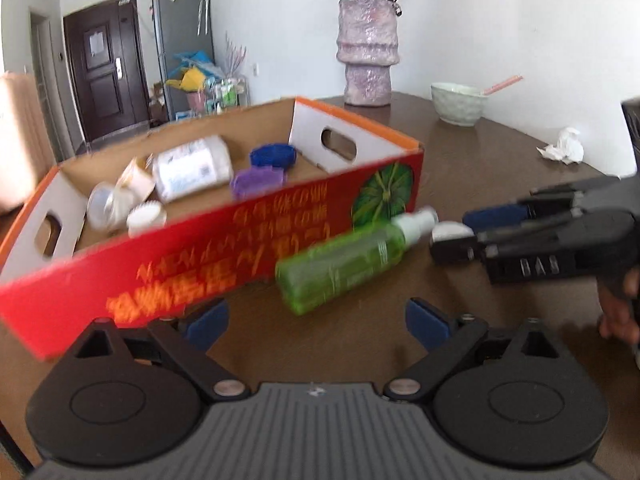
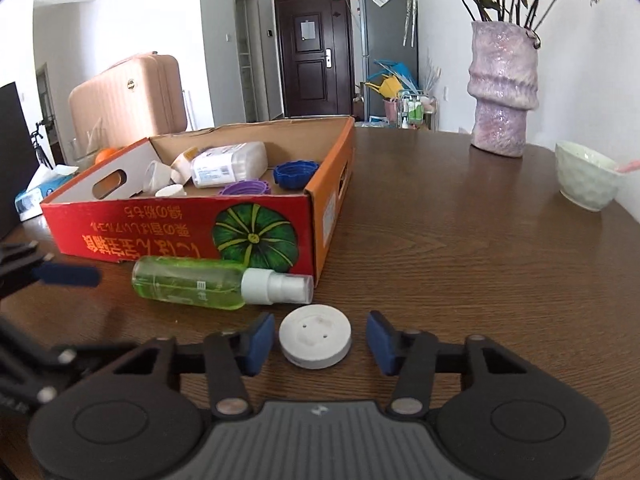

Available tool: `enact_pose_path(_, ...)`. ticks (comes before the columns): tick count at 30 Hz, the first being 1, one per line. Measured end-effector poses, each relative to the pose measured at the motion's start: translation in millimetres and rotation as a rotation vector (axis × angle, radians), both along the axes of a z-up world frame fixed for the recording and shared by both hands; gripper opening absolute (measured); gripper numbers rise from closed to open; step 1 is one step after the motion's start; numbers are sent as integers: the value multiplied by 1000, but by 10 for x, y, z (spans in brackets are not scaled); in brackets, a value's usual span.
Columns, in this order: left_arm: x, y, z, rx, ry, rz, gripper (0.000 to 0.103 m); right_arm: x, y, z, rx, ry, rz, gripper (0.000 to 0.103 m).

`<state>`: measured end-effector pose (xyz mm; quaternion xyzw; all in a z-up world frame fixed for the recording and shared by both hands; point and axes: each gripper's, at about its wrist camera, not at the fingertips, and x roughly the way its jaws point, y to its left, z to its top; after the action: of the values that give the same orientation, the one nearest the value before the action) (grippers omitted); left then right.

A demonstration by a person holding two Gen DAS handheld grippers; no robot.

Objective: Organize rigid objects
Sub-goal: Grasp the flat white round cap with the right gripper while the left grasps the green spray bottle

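Observation:
A red cardboard box (image 1: 208, 248) (image 2: 168, 232) on the brown table holds a white bottle (image 1: 192, 168) (image 2: 228, 164), a blue lid (image 1: 272, 155) (image 2: 296, 172), a purple lid (image 1: 258, 182) (image 2: 244, 189) and small white cups. A green spray bottle (image 1: 344, 264) (image 2: 200, 286) lies on the table against the box front. A white round disc (image 2: 315, 342) (image 1: 452, 231) lies between my right gripper's (image 2: 320, 342) open fingers. My left gripper (image 1: 316, 322) is open and empty, just short of the green bottle.
A pink vase (image 1: 368, 60) (image 2: 502, 88) with flowers and a pale green bowl (image 1: 460, 102) (image 2: 588, 178) stand at the back of the table. A crumpled tissue (image 1: 562, 146) lies at the right. A tissue box (image 2: 40, 192) sits left of the cardboard box.

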<state>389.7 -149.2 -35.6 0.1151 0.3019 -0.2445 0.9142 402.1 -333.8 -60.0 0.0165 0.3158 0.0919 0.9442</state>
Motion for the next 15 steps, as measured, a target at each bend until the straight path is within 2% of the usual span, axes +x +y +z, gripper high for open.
enact_pose_path(2, 57, -54, 14, -1, -19, -20, 97, 3, 1, 0, 1, 0, 8, 46)
enact_pose_path(4, 110, -105, 24, 10, -43, -31, 97, 0, 5, 0, -8, -1, -8, 39)
enact_pose_path(12, 224, -319, -32, 34, -54, -128, 97, -14, -22, -4, 7, 0, -26, 39)
enact_pose_path(15, 248, -382, -83, 33, -45, -146, 90, -27, -74, -9, 41, 0, -27, 39)
